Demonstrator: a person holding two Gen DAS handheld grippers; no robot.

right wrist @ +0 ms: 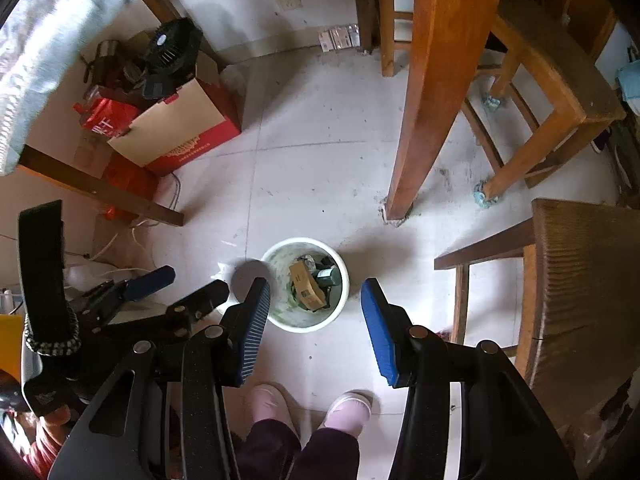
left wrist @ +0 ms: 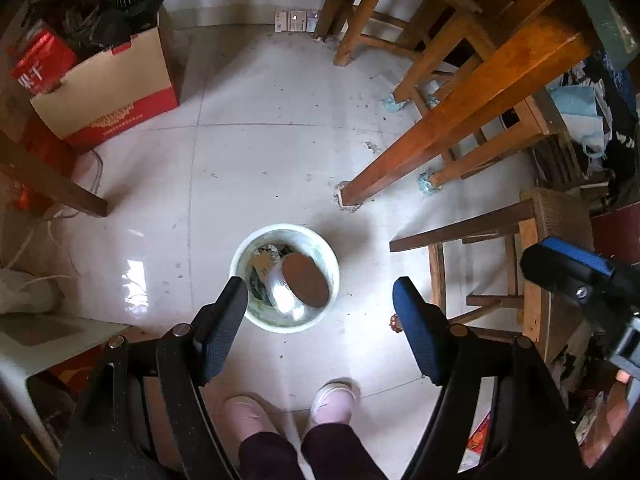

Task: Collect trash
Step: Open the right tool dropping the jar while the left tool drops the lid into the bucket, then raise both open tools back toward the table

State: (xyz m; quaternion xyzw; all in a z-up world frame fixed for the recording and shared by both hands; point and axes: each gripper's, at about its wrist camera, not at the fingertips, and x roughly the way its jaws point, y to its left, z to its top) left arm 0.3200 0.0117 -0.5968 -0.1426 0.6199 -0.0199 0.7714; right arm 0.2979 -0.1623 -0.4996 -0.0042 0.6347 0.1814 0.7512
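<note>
A white round trash bin (left wrist: 333, 280) stands on the tiled floor below both grippers; it also shows in the right wrist view (right wrist: 344, 280). In the left wrist view a clear plastic cup with a brown lid (left wrist: 304, 285) lies on top of the trash inside. The right wrist view shows a cardboard box (right wrist: 306, 286) and dark items inside. My left gripper (left wrist: 320, 324) is open and empty above the bin. My right gripper (right wrist: 316, 320) is open and empty above the bin. The left gripper (right wrist: 176, 284) shows at the left of the right wrist view.
A wooden table leg (left wrist: 440, 128) and stools (left wrist: 492, 264) stand to the right. A red and tan carton (left wrist: 108, 92) full of clutter sits at the back left. A dark wooden leg (left wrist: 60, 188) is at the left. The person's feet (left wrist: 332, 400) stand just behind the bin.
</note>
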